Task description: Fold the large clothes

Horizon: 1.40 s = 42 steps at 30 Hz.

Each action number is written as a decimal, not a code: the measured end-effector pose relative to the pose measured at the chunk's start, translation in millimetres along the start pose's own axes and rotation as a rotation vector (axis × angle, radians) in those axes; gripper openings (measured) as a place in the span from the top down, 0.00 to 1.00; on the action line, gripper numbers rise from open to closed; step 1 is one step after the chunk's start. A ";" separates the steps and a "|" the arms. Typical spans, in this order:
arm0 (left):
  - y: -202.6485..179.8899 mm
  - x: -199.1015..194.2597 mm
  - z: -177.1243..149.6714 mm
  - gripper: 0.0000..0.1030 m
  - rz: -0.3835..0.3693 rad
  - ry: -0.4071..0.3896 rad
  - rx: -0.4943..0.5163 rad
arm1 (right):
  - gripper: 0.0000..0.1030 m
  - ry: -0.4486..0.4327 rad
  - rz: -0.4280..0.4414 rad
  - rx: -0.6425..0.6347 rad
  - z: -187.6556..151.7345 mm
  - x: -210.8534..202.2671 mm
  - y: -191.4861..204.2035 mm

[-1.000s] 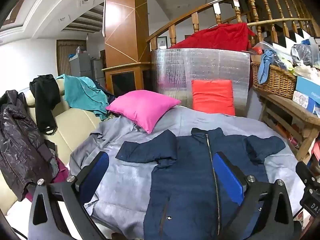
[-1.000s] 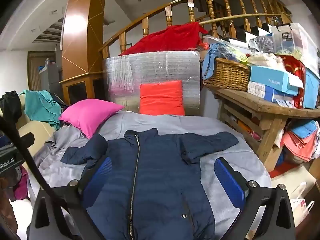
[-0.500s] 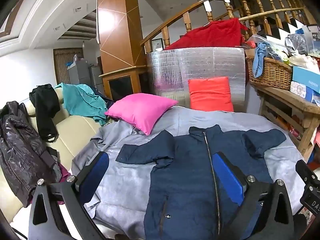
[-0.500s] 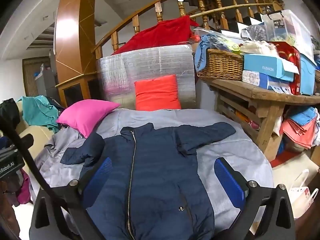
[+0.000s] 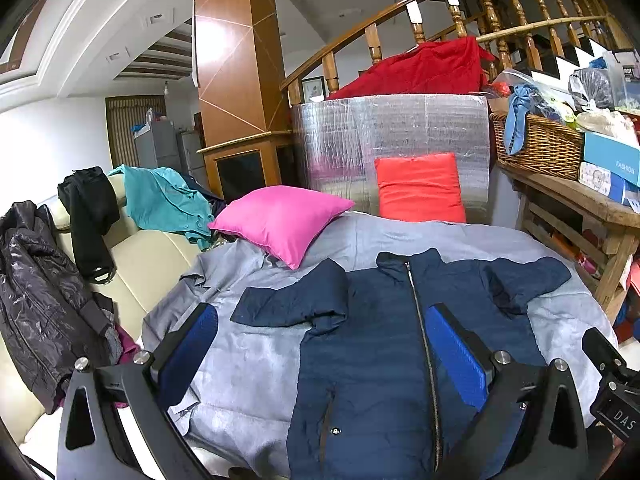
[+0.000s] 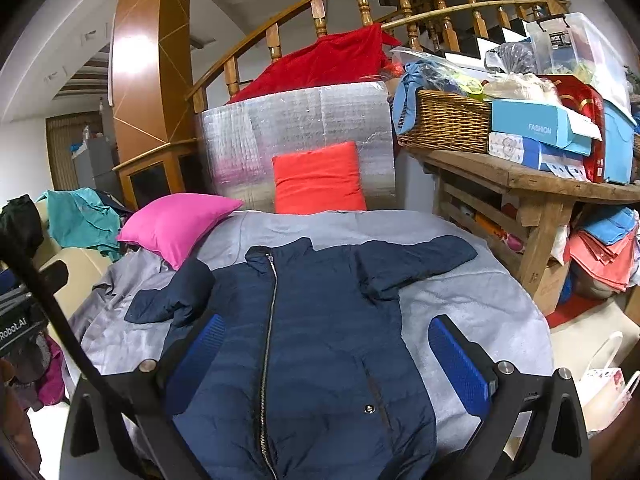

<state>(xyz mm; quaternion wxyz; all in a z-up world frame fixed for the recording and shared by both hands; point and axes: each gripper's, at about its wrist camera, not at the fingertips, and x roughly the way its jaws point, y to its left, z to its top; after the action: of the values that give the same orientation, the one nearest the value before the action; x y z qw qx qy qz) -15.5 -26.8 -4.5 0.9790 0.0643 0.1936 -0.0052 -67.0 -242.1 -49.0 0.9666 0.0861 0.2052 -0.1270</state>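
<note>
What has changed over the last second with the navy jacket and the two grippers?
Only the cameras shifted a little: in the right wrist view the background slid down and the navy zip-up puffer jacket now shows more of its length. Nothing was gripped or released. The left gripper and right gripper stay open above the jacket, which lies flat, sleeves spread, on the grey cover as before. The pink cushion has not moved.

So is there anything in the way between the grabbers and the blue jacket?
Nothing visible is. The navy jacket lies flat and zipped on the grey sheet, with both the left gripper and right gripper open above it. The pink pillow sits beyond the left sleeve.
</note>
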 end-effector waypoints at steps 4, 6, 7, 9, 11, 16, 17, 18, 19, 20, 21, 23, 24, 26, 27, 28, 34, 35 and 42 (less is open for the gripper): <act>0.3 -0.8 0.5 0.00 0.001 -0.002 0.000 | 0.00 0.000 -0.001 0.001 -0.5 0.1 0.5; 0.3 -1.1 0.2 0.00 0.002 -0.004 -0.001 | 0.00 0.001 0.000 0.002 -0.5 -0.3 -0.2; 0.7 -1.1 0.3 0.00 0.001 -0.005 0.000 | 0.00 0.001 0.001 0.004 -1.1 -0.5 -0.2; 0.6 -1.1 0.3 0.00 0.001 -0.004 0.001 | 0.00 0.001 0.001 0.007 -1.1 -0.9 -0.9; 0.5 -1.3 0.5 0.00 0.002 -0.005 0.001 | 0.00 0.002 0.002 0.007 -1.7 -1.1 -0.3; 0.2 -2.0 0.4 0.00 0.001 -0.007 0.004 | 0.00 0.007 0.004 0.006 -1.9 -0.9 -1.6; 0.6 -1.9 0.2 0.00 0.000 -0.006 0.004 | 0.00 0.007 0.004 0.006 -1.9 -1.1 -1.8; 0.6 -2.1 -0.3 0.00 0.000 -0.007 0.003 | 0.00 0.008 0.004 0.006 -2.0 -1.2 -1.8; 0.7 -2.2 -0.4 0.00 0.001 -0.007 0.003 | 0.00 0.008 0.003 0.005 -2.3 -0.9 -1.6; 0.7 -2.1 -0.3 0.00 0.000 -0.007 0.002 | 0.00 0.010 0.003 0.004 -2.6 -0.8 -1.5; 0.6 -1.8 -0.6 0.00 -0.001 -0.005 0.001 | 0.00 0.011 0.003 0.005 -2.9 -1.1 -1.6; 0.7 -1.6 -1.0 0.00 -0.001 -0.004 0.001 | 0.00 0.013 0.005 0.005 -3.2 -0.2 -0.9; 0.7 -1.6 -1.0 0.00 0.000 -0.005 0.001 | 0.00 0.014 0.006 0.005 -2.1 0.0 -1.1; 1.0 -1.7 -0.9 0.00 -0.001 -0.005 0.001 | 0.00 0.014 0.005 0.005 -1.8 0.2 -0.9; 0.9 -1.7 -1.0 0.00 -0.001 -0.004 0.001 | 0.00 0.014 0.004 0.004 -1.9 0.2 -0.8; 0.9 -1.7 -1.1 0.00 -0.001 -0.004 0.002 | 0.00 0.015 0.004 0.003 -2.2 0.5 0.1; 0.9 -1.7 -1.0 0.00 -0.002 -0.003 0.002 | 0.00 0.018 0.004 0.003 -2.6 1.6 1.0; 0.9 -1.7 -1.1 0.00 -0.003 -0.003 0.001 | 0.00 0.018 0.004 0.003 -2.7 1.7 1.0; 0.8 -0.7 -1.8 0.00 -0.001 0.000 0.002 | 0.00 0.026 0.005 0.008 -3.9 5.3 0.4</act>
<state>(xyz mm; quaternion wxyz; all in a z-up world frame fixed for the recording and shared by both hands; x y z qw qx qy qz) -16.8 -25.8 -5.8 0.9789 0.0652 0.1937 -0.0061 -63.7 -242.0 -54.6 0.9638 0.0923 0.2170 -0.1243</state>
